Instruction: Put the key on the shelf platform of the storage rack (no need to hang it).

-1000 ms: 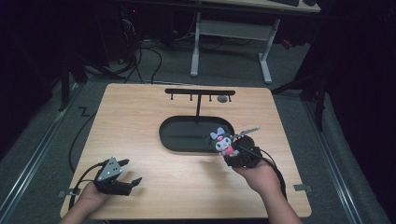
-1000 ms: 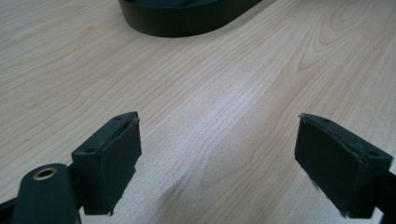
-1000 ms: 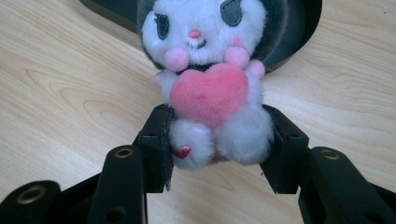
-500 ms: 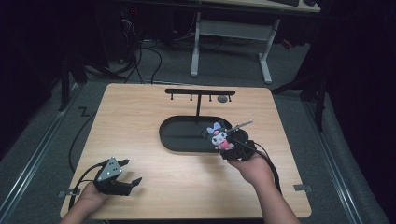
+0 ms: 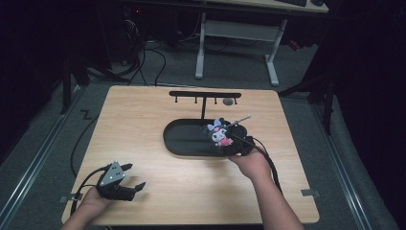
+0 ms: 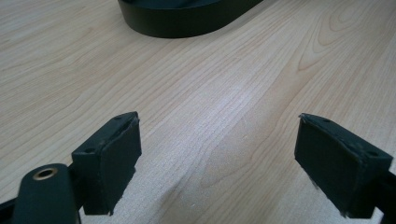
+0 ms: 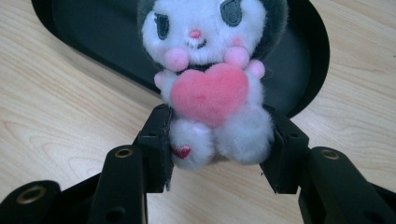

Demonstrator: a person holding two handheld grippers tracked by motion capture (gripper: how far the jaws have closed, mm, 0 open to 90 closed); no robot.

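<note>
Between the jaws, right claw (image 7: 215,154): clenched on the lower body of a plush toy (image 7: 210,88), one jaw on each flank, feet squeezed between them.
Plush toy, position: carried upright above the near right rim of the black oval tray (image 5: 182,143), facing back toward the hand; in the high view the plush toy (image 5: 219,134) sits at the tray's right end, clear of its floor as far as can be judged.
Keychain tail: a thin strand with a small fitting (image 5: 239,120) sticks out up and to the right from the toy's head.
Hanger stand (image 5: 206,96): T-shaped rack with hooks rising from the tray's far side, near the toy.
Left claw (image 6: 219,158): released, jaws wide apart, nothing between them, resting low over the bare surface (image 6: 233,84) at the near left, well apart from the tray.
Risk, grip: soft stuffing may compress and let the toy slide or rotate out of the hold.
Risk, tail: the loose strand could snag on a hook or miss it, because it points away from the rack.
Risk, stand: a push against the upright might tip or shift the tray.
</note>
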